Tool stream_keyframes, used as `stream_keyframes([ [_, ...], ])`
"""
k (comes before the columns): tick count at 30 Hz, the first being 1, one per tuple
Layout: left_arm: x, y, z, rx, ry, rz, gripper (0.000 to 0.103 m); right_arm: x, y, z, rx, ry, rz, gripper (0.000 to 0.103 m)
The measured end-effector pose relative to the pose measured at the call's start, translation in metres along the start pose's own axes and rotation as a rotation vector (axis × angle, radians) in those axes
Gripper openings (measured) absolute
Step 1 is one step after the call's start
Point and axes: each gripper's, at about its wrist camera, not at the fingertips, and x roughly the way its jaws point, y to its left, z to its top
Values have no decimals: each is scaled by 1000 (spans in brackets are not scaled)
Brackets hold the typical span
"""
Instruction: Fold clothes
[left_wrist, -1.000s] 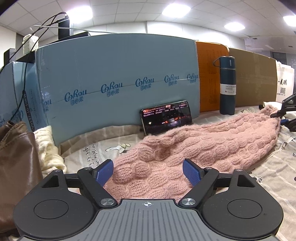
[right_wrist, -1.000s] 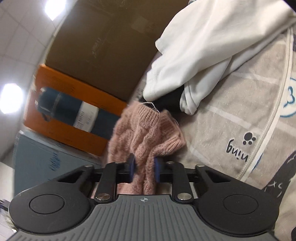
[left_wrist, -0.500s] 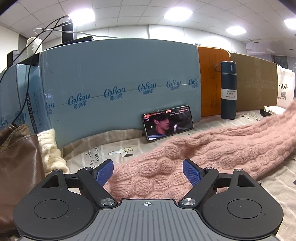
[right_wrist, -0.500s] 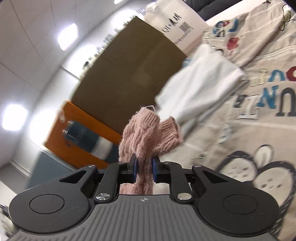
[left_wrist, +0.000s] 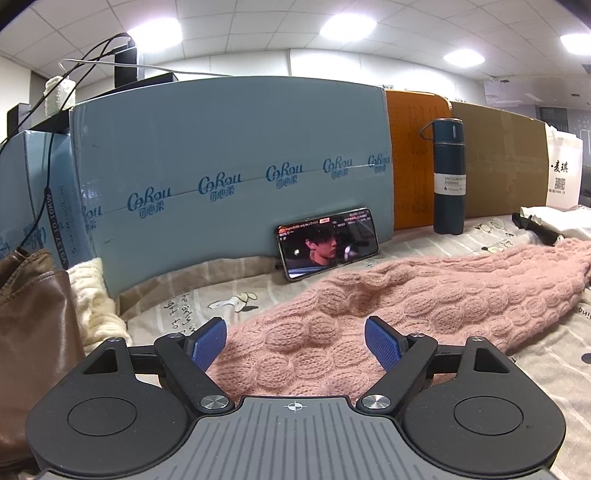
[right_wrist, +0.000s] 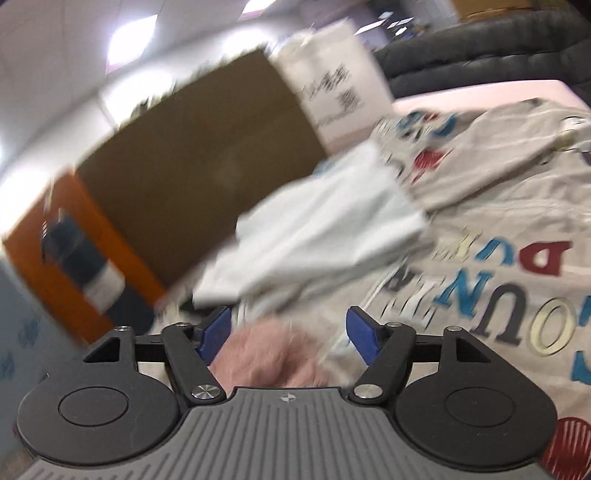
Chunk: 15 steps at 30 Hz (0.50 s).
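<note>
Printed bedsheet (left_wrist: 546, 373) — phone (left_wrist: 327, 242), flask (left_wrist: 448, 176) behind pink sweater (left_wrist: 424, 306).

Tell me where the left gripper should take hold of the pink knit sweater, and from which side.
Grip the near end of the pink knit sweater, the thick bunched edge lying between the open left gripper fingers. Come straight forward and slightly down along the bed sheet: the knit stretches away toward the right, so this end is closest and raised enough for both pads to close on.
</note>
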Motion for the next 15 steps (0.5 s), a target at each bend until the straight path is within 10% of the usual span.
stream_keyframes([
  [5,1,2,0,-8,6,-4,85,9,18,-18,-196,50,20,7],
  [15,2,2,-1,-3,8,-5,85,-31,18,0,-169,-63,62,4],
])
